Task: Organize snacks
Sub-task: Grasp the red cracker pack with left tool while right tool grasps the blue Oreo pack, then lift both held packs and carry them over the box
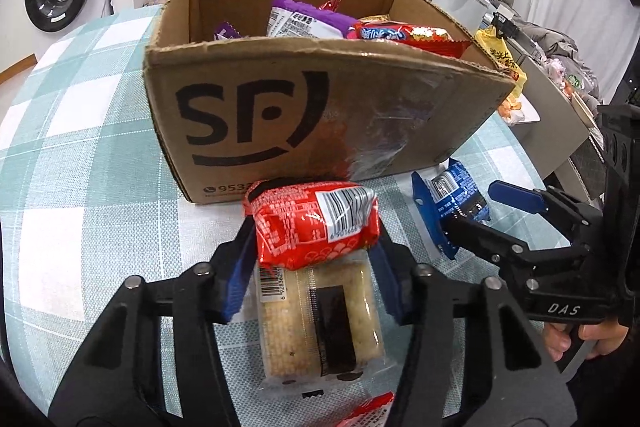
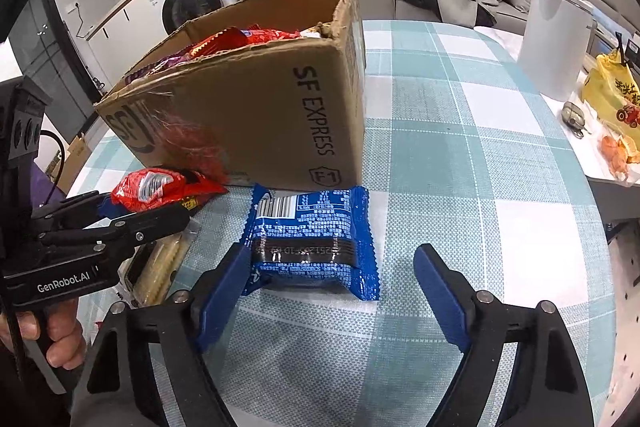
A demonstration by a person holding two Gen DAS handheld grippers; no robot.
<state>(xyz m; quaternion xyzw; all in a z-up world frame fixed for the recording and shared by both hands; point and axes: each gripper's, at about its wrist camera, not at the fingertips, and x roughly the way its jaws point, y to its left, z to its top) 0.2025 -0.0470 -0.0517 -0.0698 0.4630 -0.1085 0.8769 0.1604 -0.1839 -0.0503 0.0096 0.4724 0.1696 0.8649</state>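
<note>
Several snacks: packed already; purple, red and blue-and-red packets show above the rim, so I judge the job well along but unfinished.
Cardboard box [image 1: 256, 115]: stands open on the checked counter [image 1: 80, 155], its printed wall facing both grippers.
Left to pack: three packets in sight outside the box, plus a red corner at the bottom edge of the left view.
Rice bar [image 1: 320, 323]: clear-wrapped, flat on the counter under the red packet.
Blue packet [image 2: 312, 243]: flat on the counter just before the box.
Red packet [image 1: 316, 223]: pinched between the left gripper's pads, close to the box wall.
Left gripper [image 1: 316, 259]: clamped on the red packet.
Right gripper [image 2: 332, 287]: spread, one pad touching the blue packet, the other clear of it.
Next, likely: lift red over the rim.
</note>
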